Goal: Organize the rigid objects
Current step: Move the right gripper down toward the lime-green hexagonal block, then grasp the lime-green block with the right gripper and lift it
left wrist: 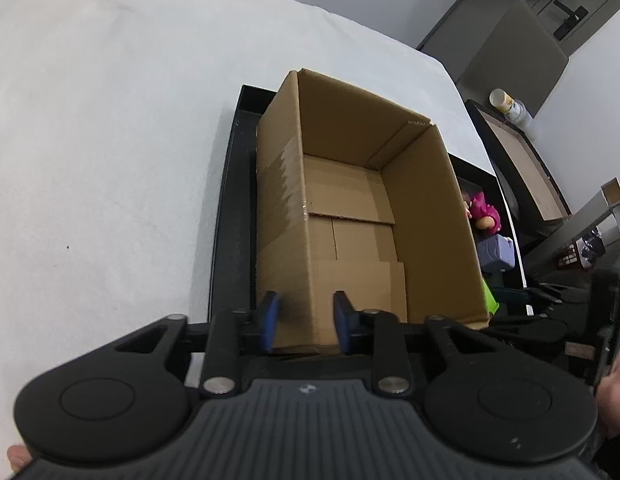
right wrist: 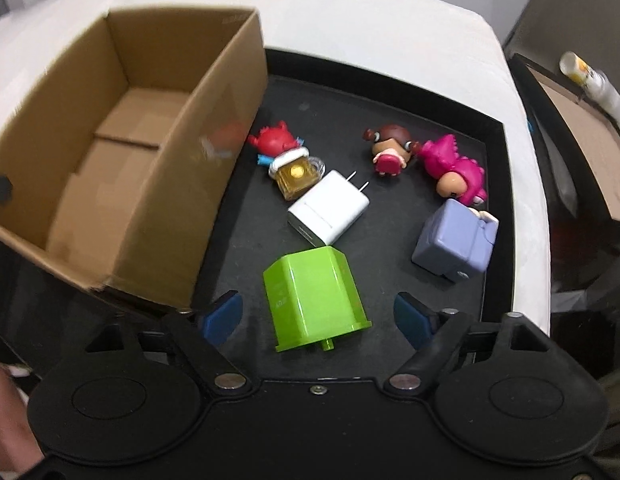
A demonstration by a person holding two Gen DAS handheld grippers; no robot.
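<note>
While tilted steeply down over the near end of the open cardboard box (left wrist: 349, 200), left claw (left wrist: 306, 320) drawn nearly together, blue pads (left wrist: 270, 320) a narrow gap apart at the box's near wall; cannot tell whether any cardboard is pinched. Box empty, standing on the left part of the black tray (right wrist: 505, 200).

Right claw (right wrist: 315, 318) released, pads either side of the green block (right wrist: 313, 300), touching neither flank. Beyond the green block, the white charger (right wrist: 329, 212) just beside it; to the right, the lilac block (right wrist: 449, 244). Farther off, the pink figure (right wrist: 457, 172), the red figure (right wrist: 278, 144) against an amber piece by the box, the brown-haired figure (right wrist: 389, 148) between.

Tray on a white table (left wrist: 110, 120); grey panels and a pale cup (left wrist: 505, 104) beyond the right edge.

Part of a hand (right wrist: 6, 420) at the lower left, gripping the right tool.
</note>
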